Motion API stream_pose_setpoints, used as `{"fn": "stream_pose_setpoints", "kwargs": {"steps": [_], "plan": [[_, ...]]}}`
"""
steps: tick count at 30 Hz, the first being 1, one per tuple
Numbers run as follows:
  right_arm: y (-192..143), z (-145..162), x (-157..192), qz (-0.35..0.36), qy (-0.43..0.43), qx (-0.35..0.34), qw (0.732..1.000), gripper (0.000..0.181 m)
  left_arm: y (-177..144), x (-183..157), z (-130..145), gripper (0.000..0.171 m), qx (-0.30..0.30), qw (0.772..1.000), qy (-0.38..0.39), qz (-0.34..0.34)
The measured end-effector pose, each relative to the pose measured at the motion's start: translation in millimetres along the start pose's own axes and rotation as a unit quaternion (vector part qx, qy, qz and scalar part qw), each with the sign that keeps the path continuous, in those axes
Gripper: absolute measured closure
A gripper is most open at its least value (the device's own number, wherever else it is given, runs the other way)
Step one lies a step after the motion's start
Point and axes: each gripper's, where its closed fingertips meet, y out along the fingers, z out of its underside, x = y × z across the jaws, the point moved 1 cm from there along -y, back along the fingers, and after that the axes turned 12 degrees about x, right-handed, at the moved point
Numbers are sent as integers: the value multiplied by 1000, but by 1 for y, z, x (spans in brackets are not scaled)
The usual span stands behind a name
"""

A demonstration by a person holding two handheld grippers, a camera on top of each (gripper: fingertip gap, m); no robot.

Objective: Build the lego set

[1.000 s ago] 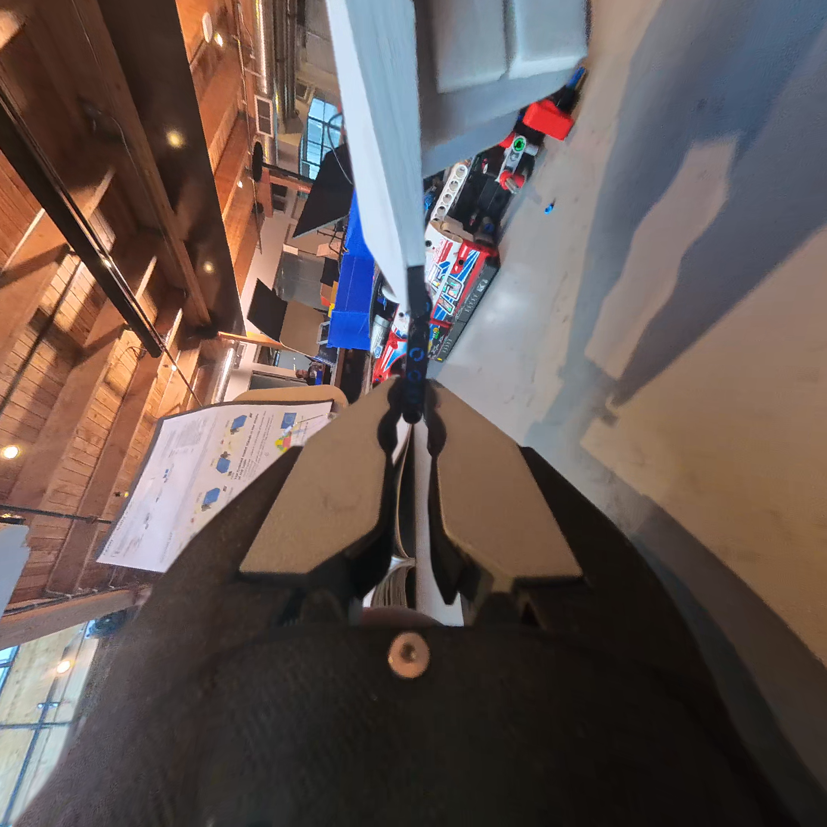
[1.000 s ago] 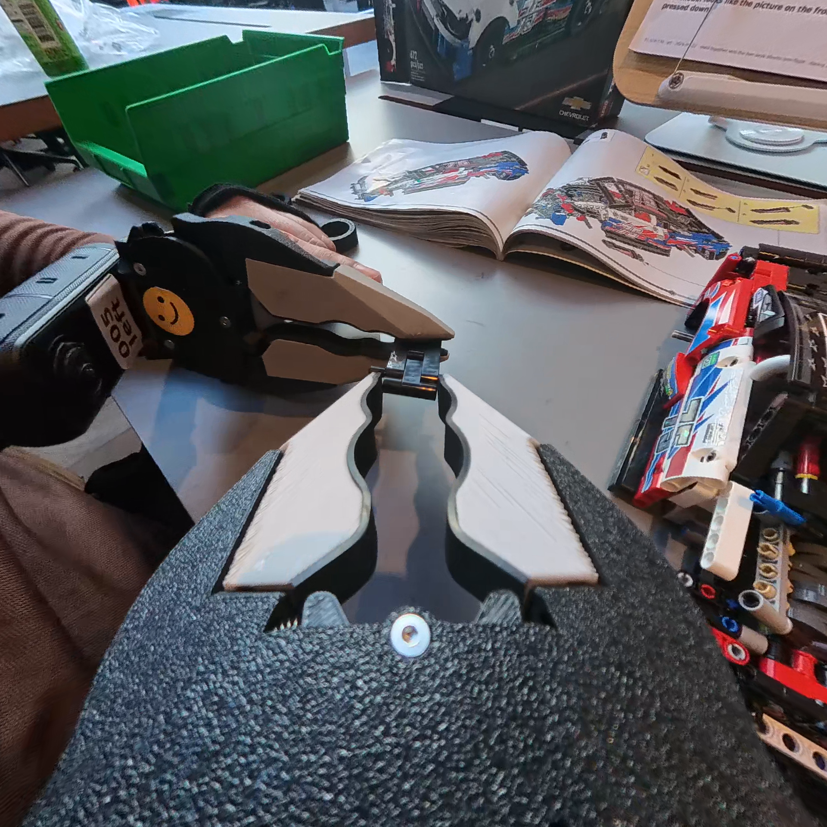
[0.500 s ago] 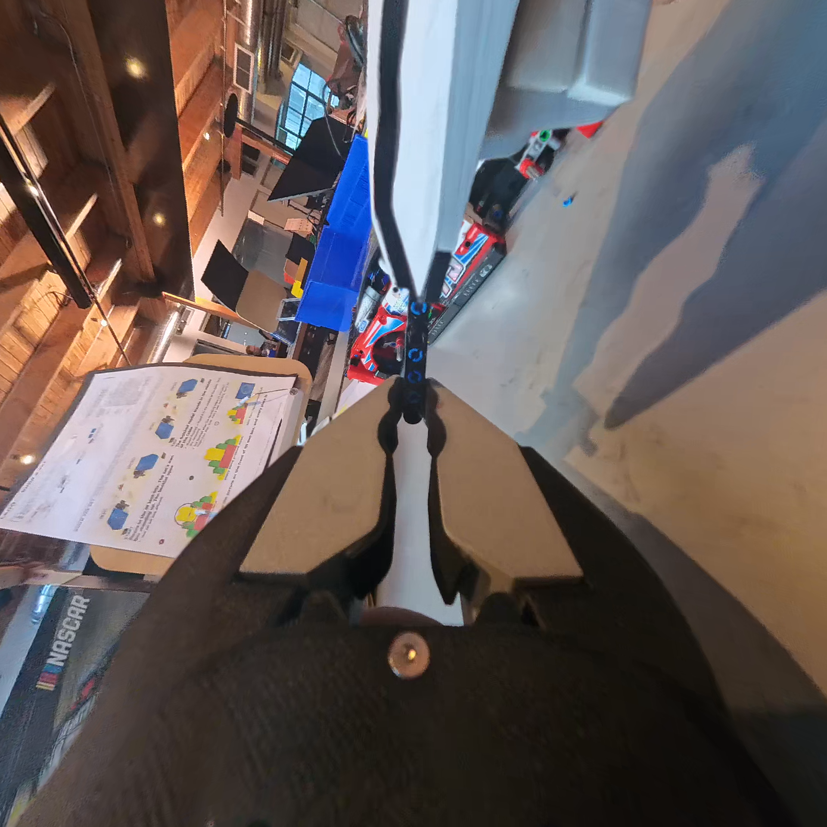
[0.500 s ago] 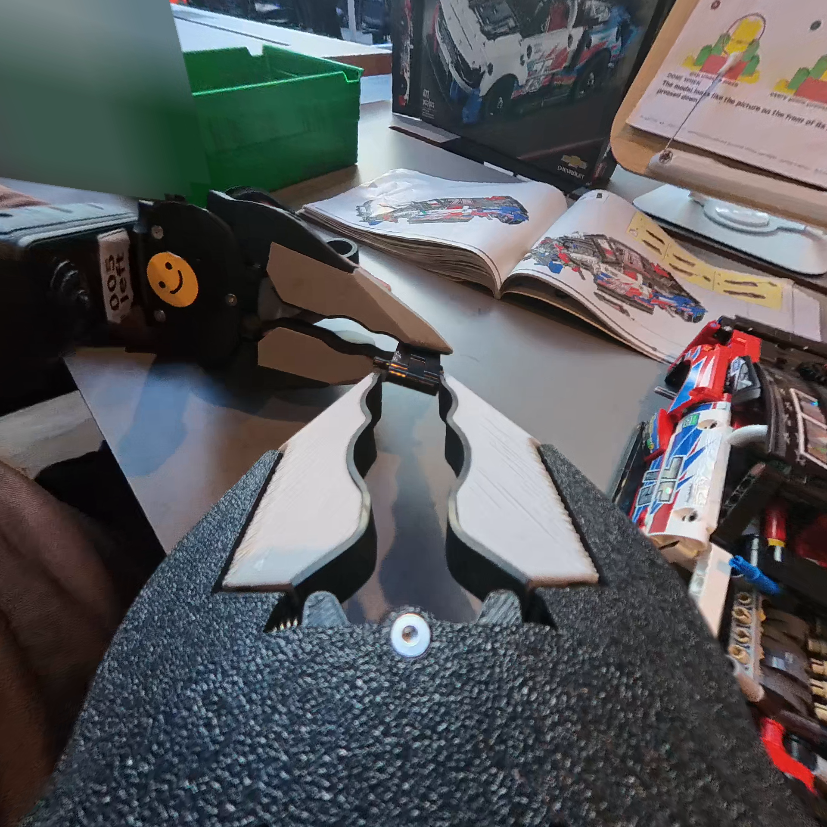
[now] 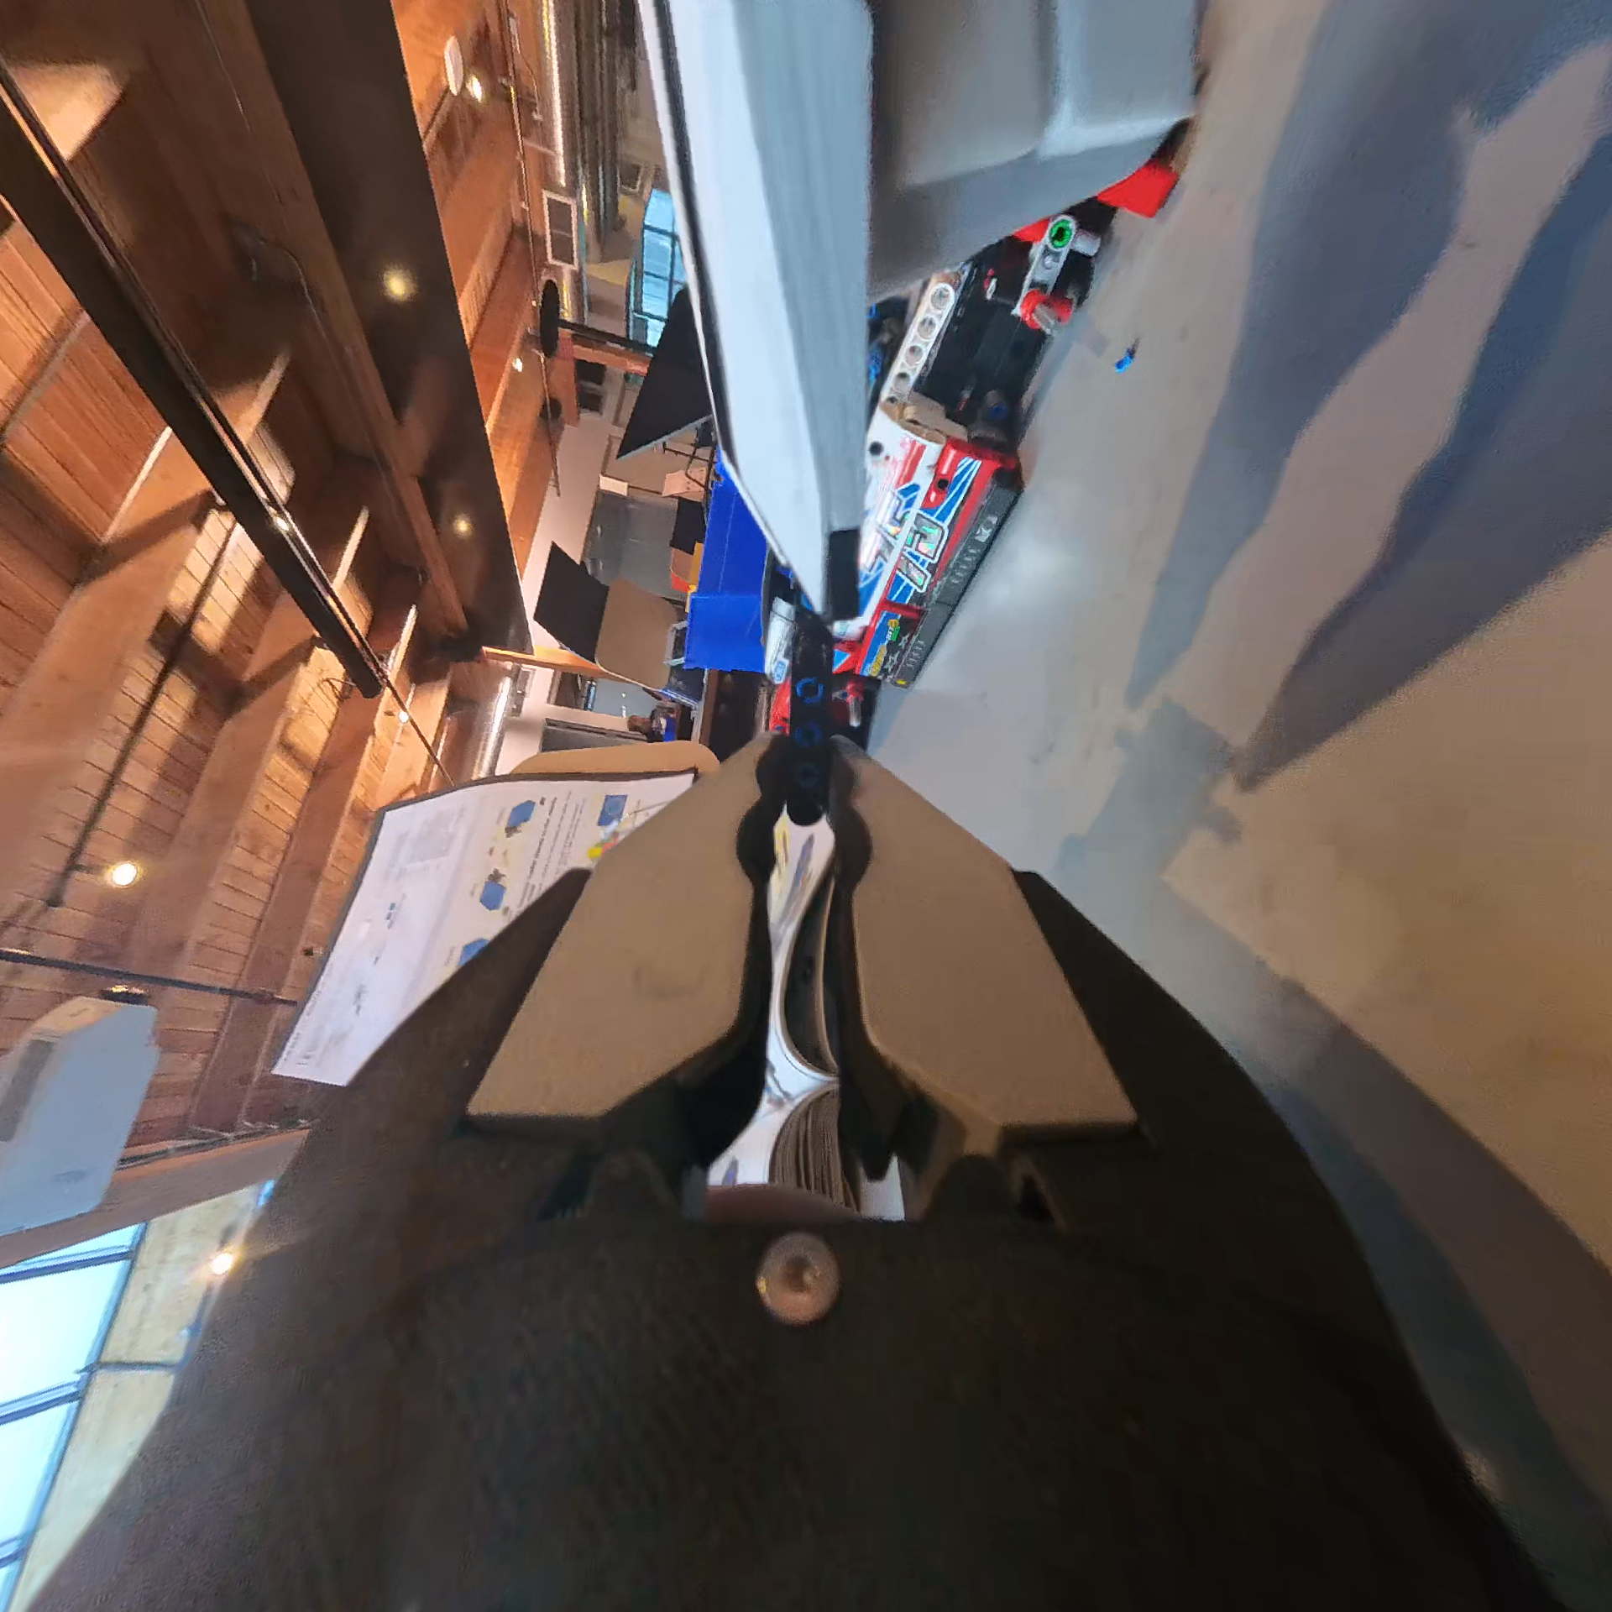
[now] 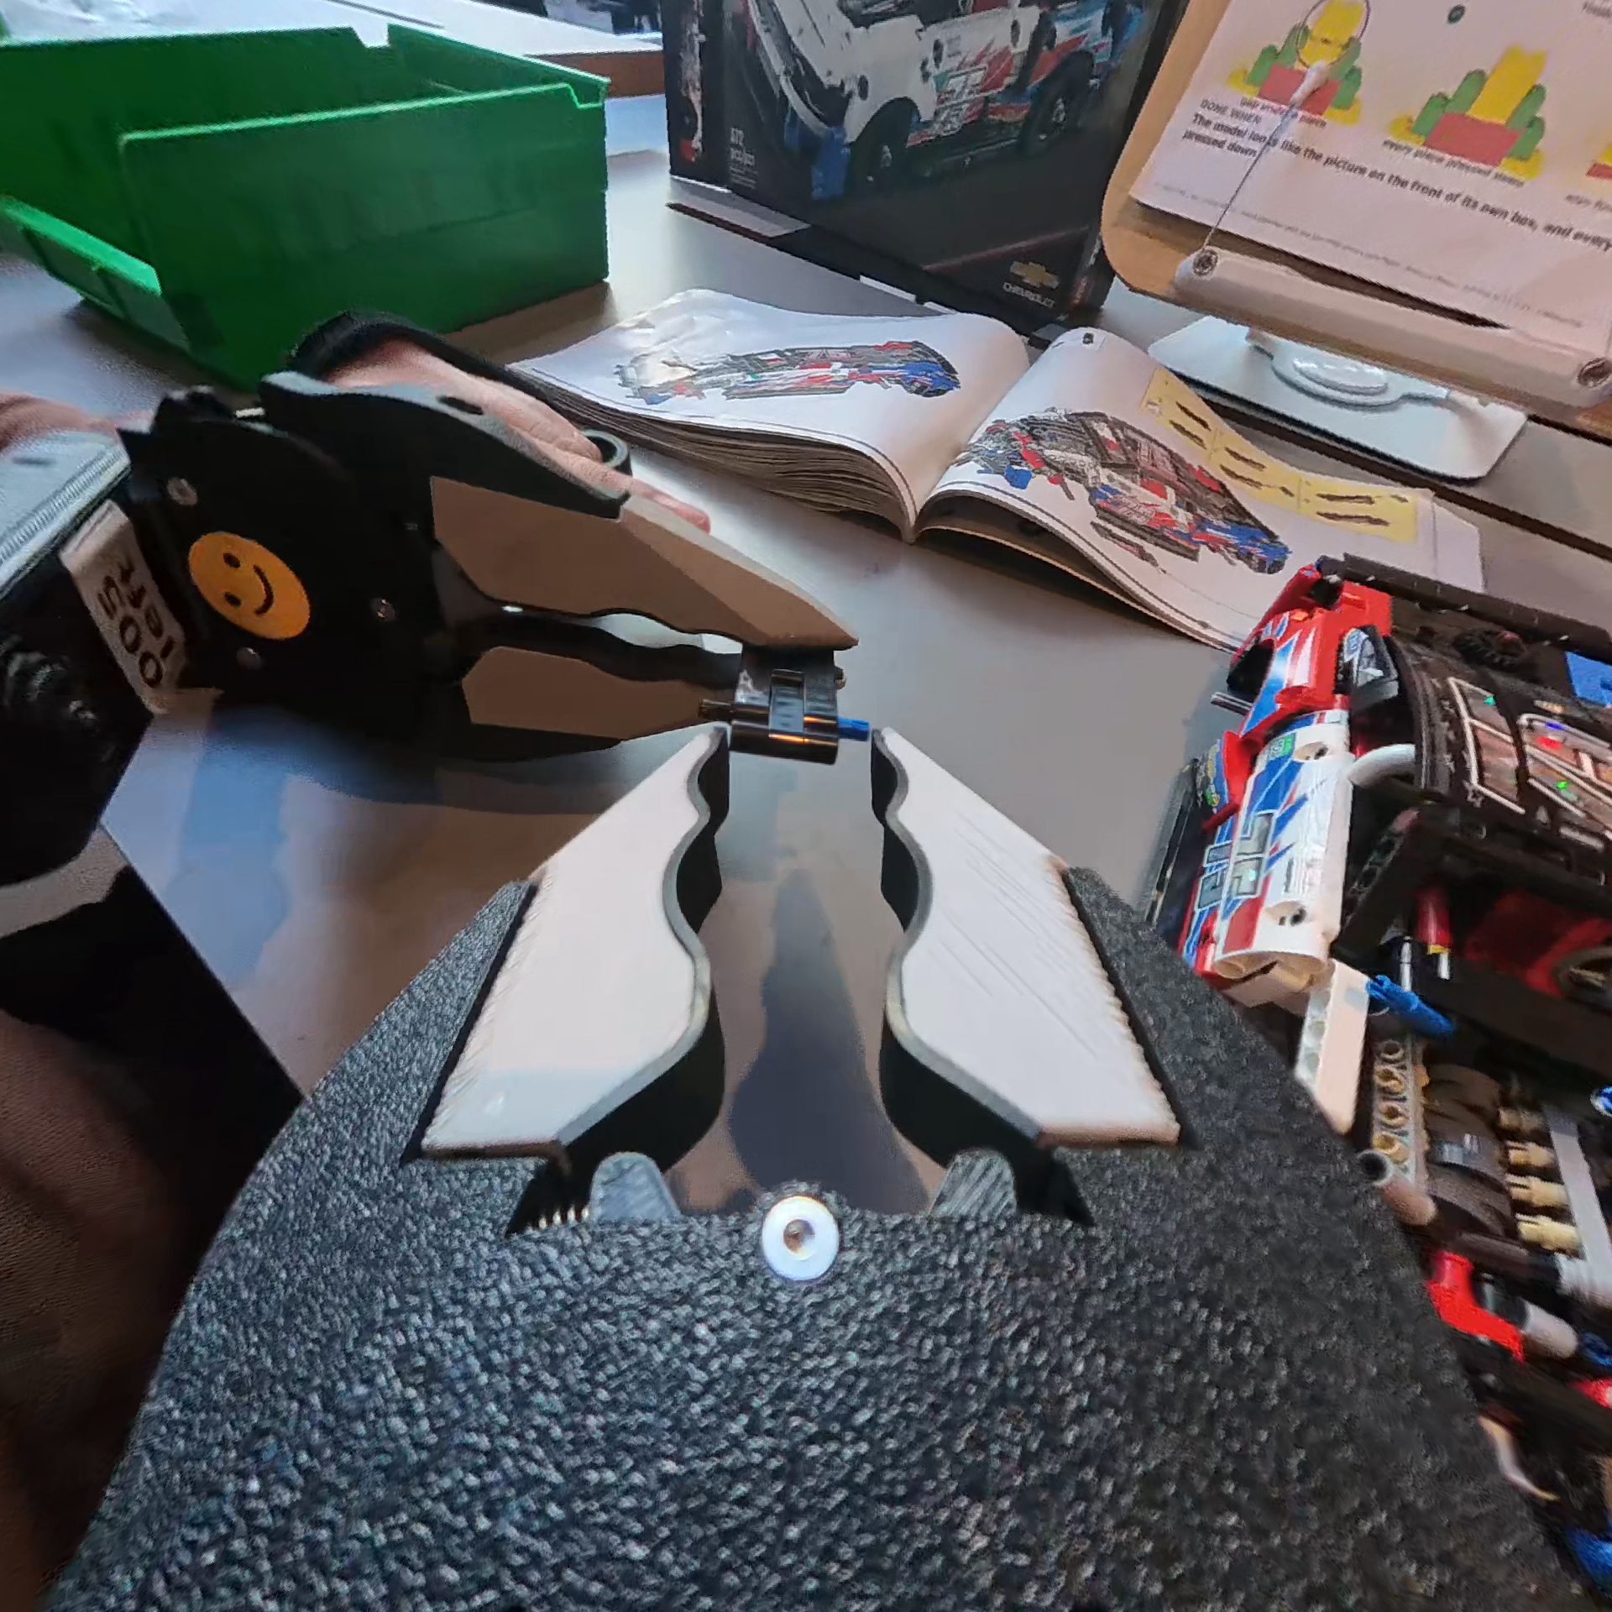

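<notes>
My left gripper [image 5: 807, 768] is shut on a small black lego piece [image 5: 809, 689] with blue pins and holds it above the table. In the right wrist view the left gripper [image 6: 768, 676] comes in from the left with the piece [image 6: 789, 711] at its tips. My right gripper [image 6: 795, 741] is open, its tips on either side of the piece and just below it, not gripping. One of its pale fingers [image 5: 776, 305] shows close above the piece in the left wrist view. The partly built red, white and blue car [image 6: 1291, 785] sits on the table at the right.
An open instruction booklet [image 6: 872, 392] lies behind the grippers. A green bin [image 6: 305, 174] stands at the back left, the set's box [image 6: 916, 131] at the back, and a printed sheet on a stand [image 6: 1396, 131] at the back right. The car also shows in the left wrist view [image 5: 942, 523]. My left and right fingertips are right by each other.
My right gripper has opened and let go of the black piece. My left gripper still holds it in about the same place.
</notes>
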Motion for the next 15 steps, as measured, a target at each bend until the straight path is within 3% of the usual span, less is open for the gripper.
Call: {"fn": "stream_pose_setpoints", "kwargs": {"steps": [7, 11, 15], "plan": [[0, -2, 1, -52, 56, -14, 997, 157, 0, 0, -1, 167, 8, 1000, 14, -10], [-3, -12, 1, -77, 64, -35, 994, 157, -3, 7, 0, 167, 8, 1000, -29, -7], [0, -12, 0, -59, 46, -23, 997, 157, -5, 10, 7, 166, 14, 997, -81, 7]]}}
